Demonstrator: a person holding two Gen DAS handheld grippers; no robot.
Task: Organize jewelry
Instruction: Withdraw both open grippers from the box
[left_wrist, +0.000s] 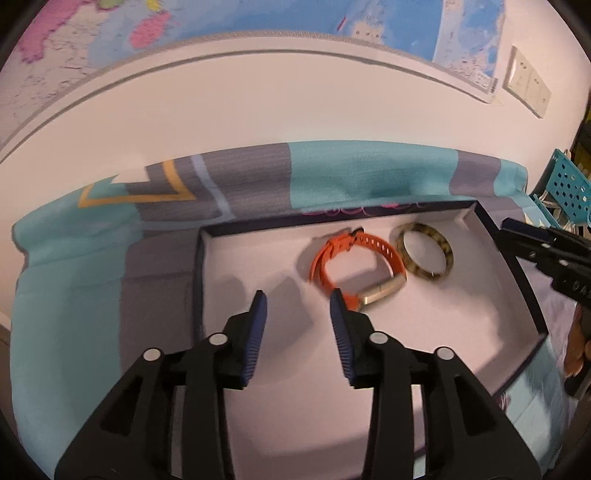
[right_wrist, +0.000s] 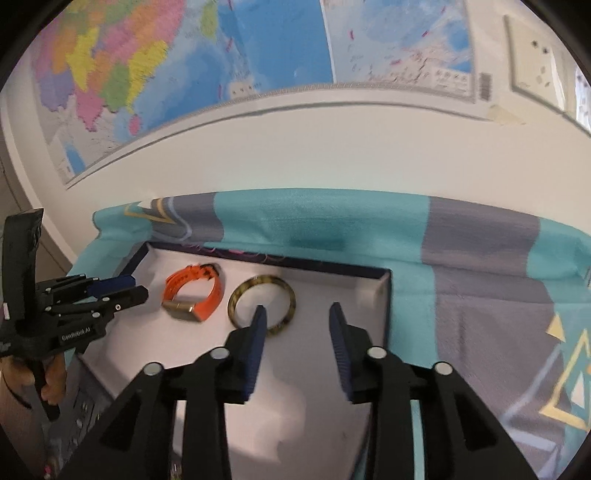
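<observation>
Left gripper (left_wrist: 297, 301) hovers over the white box (left_wrist: 258, 258), jaws wide, holding nothing. Inside the box, the orange watch (left_wrist: 354, 266) lies just left of the tortoiseshell bangle (left_wrist: 424, 254). Right gripper (right_wrist: 297, 314) hangs above the box, jaws wide, empty.

Tray (left_wrist: 207, 280) sits on the cloth (left_wrist: 74, 295), which covers the counter against the wall (left_wrist: 295, 103). Inside the tray, toward its far wall: watch (left_wrist: 351, 266) and bangle (left_wrist: 424, 254) side by side, touching or nearly so, bangle on the watch's right. Map (right_wrist: 184, 55) hangs on the wall behind the tray. Basket (left_wrist: 569, 184) off the tray's right far corner.
</observation>
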